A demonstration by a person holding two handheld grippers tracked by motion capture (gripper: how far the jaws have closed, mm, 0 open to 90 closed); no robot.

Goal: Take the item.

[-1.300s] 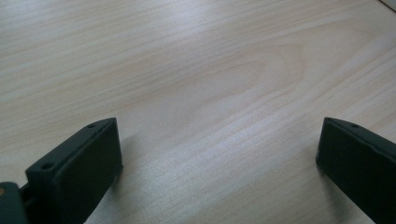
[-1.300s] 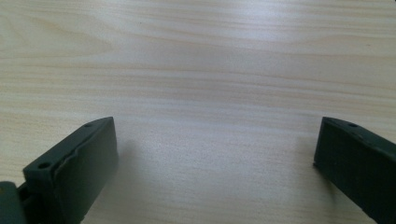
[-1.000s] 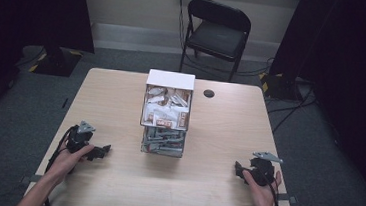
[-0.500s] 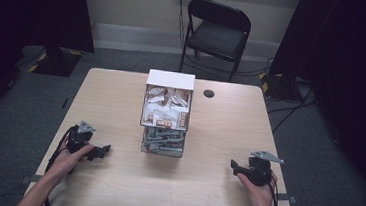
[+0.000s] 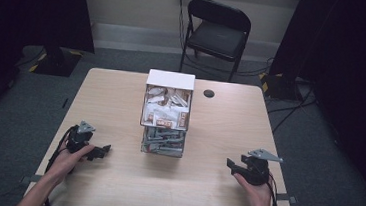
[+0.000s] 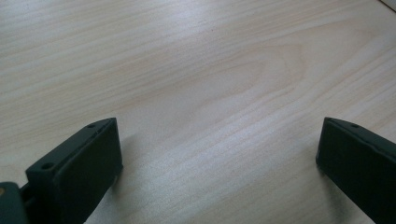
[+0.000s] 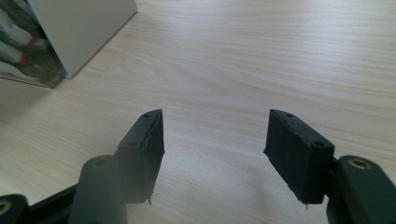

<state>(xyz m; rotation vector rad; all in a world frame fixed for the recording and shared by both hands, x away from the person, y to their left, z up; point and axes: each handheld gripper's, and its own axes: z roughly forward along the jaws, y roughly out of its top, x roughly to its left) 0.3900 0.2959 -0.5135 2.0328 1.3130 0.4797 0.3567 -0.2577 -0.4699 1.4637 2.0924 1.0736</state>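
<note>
Left gripper (image 5: 102,150): held low over table (image 5: 113,187), jaws spread wide, nothing between them, pointing toward box stack (image 5: 166,114). Right gripper (image 5: 230,165): hand (image 5: 256,192) behind it, jaws just been closing, part-spread, nothing between them. Box stack between both grippers, ahead, well apart from each. Bare wood around both; near table edge just behind hands.
</note>
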